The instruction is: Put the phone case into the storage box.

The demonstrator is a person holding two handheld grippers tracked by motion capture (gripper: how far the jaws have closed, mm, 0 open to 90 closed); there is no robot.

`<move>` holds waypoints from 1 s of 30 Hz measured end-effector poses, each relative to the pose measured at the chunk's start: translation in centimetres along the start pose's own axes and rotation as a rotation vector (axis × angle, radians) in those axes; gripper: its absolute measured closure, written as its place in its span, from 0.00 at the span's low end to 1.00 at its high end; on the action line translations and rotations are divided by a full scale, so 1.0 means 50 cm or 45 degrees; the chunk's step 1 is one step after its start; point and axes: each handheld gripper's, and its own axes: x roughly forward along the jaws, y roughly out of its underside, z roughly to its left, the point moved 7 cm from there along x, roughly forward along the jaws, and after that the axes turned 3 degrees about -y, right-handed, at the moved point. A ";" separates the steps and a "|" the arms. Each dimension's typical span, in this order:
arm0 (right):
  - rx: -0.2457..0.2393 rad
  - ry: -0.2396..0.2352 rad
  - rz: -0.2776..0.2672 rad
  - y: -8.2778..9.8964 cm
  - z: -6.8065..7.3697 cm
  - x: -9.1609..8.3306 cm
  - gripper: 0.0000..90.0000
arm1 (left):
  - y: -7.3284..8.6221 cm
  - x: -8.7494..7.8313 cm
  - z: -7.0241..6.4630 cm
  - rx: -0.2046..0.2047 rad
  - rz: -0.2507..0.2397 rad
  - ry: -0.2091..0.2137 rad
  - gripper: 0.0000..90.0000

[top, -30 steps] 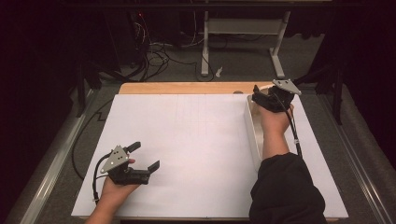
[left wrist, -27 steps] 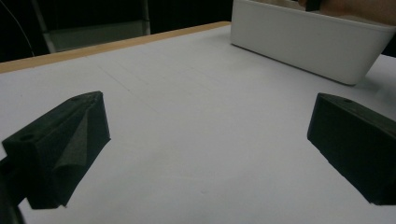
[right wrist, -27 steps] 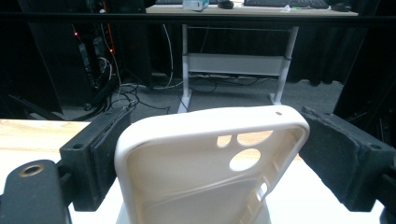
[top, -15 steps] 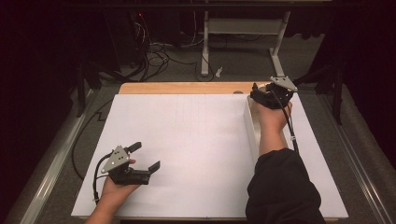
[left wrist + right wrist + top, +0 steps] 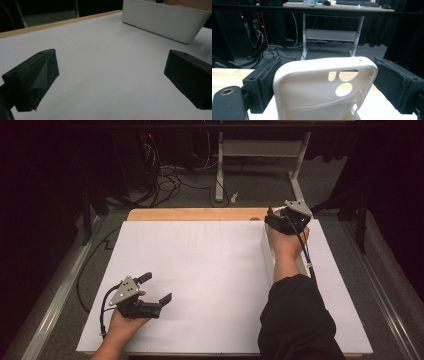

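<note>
A white phone case (image 5: pixel 312 100) stands upright between the pads of my right gripper (image 5: pixel 325 75), its camera cut-outs at the upper right. Both pads touch its edges. The jaws have just been opening a little, with the case still between them. In the high view my right gripper (image 5: pixel 274 220) hovers at the far end of a long white bin (image 5: pixel 266 257) on the right of the table. My left gripper (image 5: pixel 156 288) rests near the front left of the white sheet, jaws wide open and holding nothing. The bin (image 5: pixel 162 20) lies ahead of it to the right.
A white sheet (image 5: pixel 210 270) covers the table, with a strip of bare wood (image 5: pixel 195 214) along the far edge. Beyond it are a desk frame (image 5: pixel 220 170) and cables (image 5: pixel 165 175) on the floor. A metal rail (image 5: pixel 55 295) runs along the left side.
The right hand has edged slightly left over the bin's far end. The left hand and its gripper have stayed put.
</note>
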 end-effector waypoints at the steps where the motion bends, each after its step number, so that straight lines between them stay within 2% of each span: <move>1: -0.001 0.005 -0.001 0.000 0.001 0.001 0.13 | 0.000 0.000 0.000 -0.002 -0.001 0.000 0.01; 17: -0.069 0.002 -0.007 0.000 0.017 0.011 0.12 | 0.001 -0.001 0.001 -0.006 -0.003 0.000 0.01; 30: -0.084 0.003 -0.020 0.000 0.017 0.018 0.12 | 0.000 -0.002 0.002 -0.007 -0.005 -0.001 0.01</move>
